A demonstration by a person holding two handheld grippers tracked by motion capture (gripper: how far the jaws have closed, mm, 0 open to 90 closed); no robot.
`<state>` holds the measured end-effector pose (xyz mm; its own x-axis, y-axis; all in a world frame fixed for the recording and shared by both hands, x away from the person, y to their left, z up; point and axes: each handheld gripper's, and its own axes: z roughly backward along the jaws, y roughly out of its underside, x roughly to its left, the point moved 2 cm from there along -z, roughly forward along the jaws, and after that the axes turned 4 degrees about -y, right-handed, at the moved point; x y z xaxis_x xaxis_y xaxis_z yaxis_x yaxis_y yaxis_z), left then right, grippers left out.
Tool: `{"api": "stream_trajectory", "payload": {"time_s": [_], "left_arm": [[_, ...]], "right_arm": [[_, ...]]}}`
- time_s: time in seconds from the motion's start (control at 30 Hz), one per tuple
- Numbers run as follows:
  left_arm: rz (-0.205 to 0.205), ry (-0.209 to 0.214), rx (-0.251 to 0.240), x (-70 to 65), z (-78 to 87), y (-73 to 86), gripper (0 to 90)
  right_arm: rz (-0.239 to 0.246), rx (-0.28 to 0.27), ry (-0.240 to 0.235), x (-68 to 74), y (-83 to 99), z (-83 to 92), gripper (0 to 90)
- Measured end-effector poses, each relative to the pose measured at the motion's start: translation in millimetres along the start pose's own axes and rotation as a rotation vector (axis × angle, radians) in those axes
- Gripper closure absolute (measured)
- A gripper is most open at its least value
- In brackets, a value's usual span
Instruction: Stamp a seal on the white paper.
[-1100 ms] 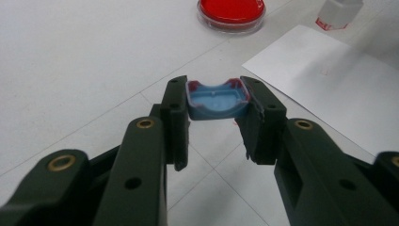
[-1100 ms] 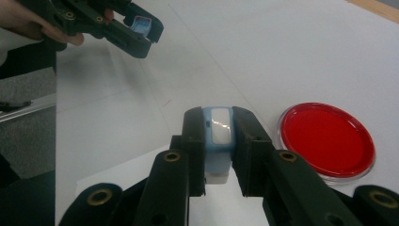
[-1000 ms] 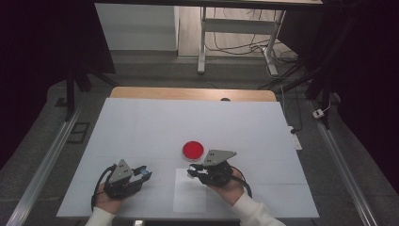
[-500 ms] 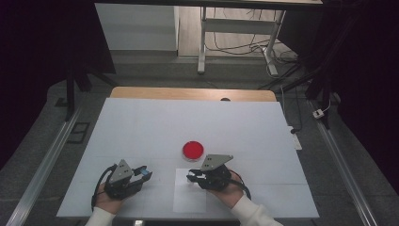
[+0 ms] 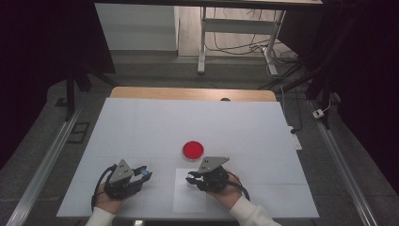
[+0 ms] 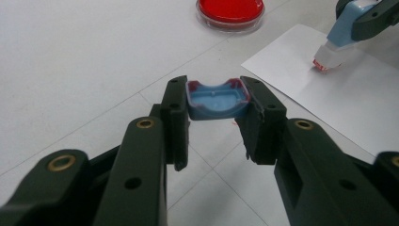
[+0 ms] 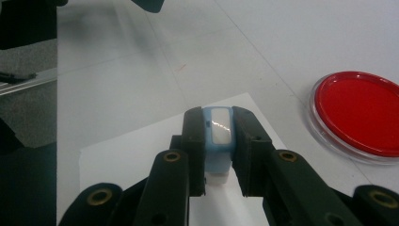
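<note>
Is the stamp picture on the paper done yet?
Nearly. The cap is already off, held in the left gripper. The right gripper holds the blue stamp, its red-edged end pressed on the white paper. No print can be seen yet. Lifting and recapping are probably left. The red ink pad sits open.

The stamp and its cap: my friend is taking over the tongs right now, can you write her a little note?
Left tongs: shut on the blue cap, held just above the table.
Right tongs: shut on the blue stamp, its red end pressed down on the white paper.
The red ink pad sits open just beyond the paper.
Done: cap is off, stamp is down on the paper.
Left: probably lift the stamp, check the mark, put the cap back on.
</note>
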<state>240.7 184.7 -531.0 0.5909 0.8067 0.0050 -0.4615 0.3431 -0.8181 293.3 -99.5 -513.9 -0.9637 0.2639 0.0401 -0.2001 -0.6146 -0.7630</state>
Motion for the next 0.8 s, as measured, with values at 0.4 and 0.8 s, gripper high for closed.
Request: {"api": "stream_trajectory", "payload": {"time_s": [0.4,0.8], "left_arm": [[0.000,0.002,0.000,-0.3,-0.1,-0.2,64.6],[0.000,0.002,0.001,-0.6,0.0,-0.3,64.5]], "right_arm": [[0.028,0.012,0.000,-0.3,3.6,-5.7,75.0],[0.016,0.026,0.008,0.1,3.0,-5.6,75.0]]}}
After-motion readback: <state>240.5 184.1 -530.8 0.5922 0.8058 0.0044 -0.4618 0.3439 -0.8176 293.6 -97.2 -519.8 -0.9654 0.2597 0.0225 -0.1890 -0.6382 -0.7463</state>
